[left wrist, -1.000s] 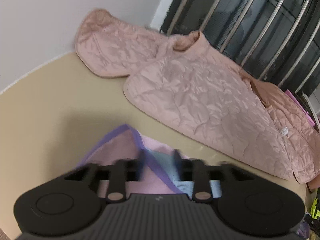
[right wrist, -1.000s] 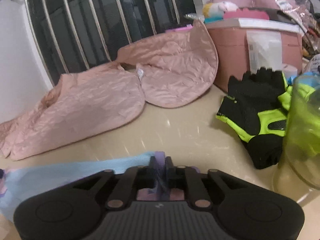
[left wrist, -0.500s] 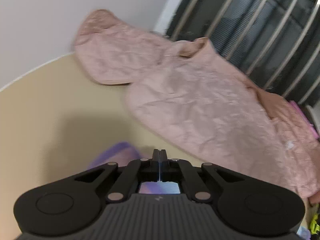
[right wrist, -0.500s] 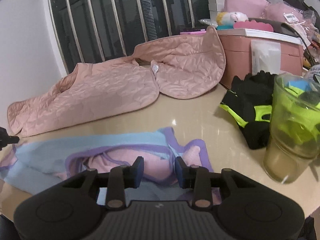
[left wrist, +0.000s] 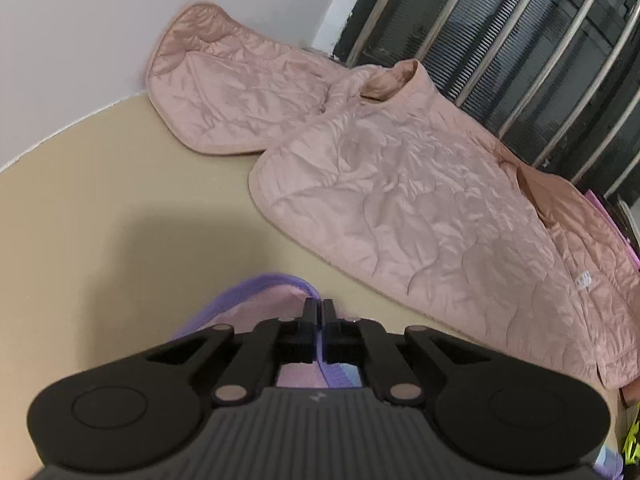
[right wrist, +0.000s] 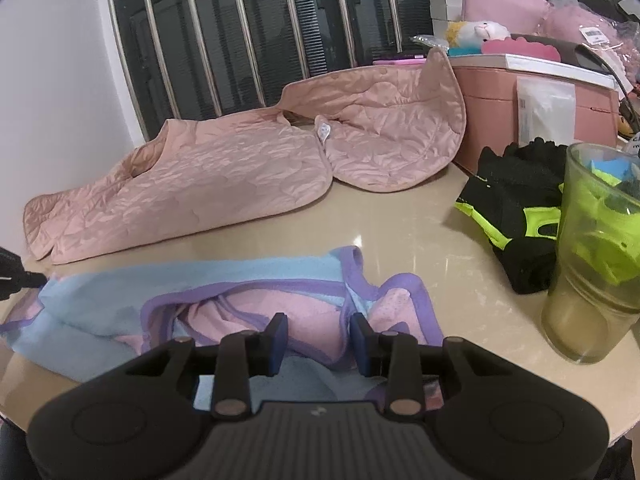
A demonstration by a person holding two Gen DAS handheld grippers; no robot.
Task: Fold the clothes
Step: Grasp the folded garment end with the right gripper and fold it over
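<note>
A small garment [right wrist: 224, 304] lies spread on the near part of the table [right wrist: 400, 240]. Behind it a quilted jacket [right wrist: 208, 184] stretches along the window bars [right wrist: 240, 40], its right end leaning against a box [right wrist: 500, 120]. At right a glove [right wrist: 508, 216] lies just behind a cup [right wrist: 592, 264].

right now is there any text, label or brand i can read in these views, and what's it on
Nothing reads clearly.
Care tag on the pink quilted jacket: print too small to read.
White sticker on the pink plastic-wrapped bundle: barcode-like marks, blurred.
Clear packet leaning on the pink box: label unreadable.
White item at the right edge: letters cut off, not legible.
Small embossed logo on the right tool: a mark, no words.
</note>
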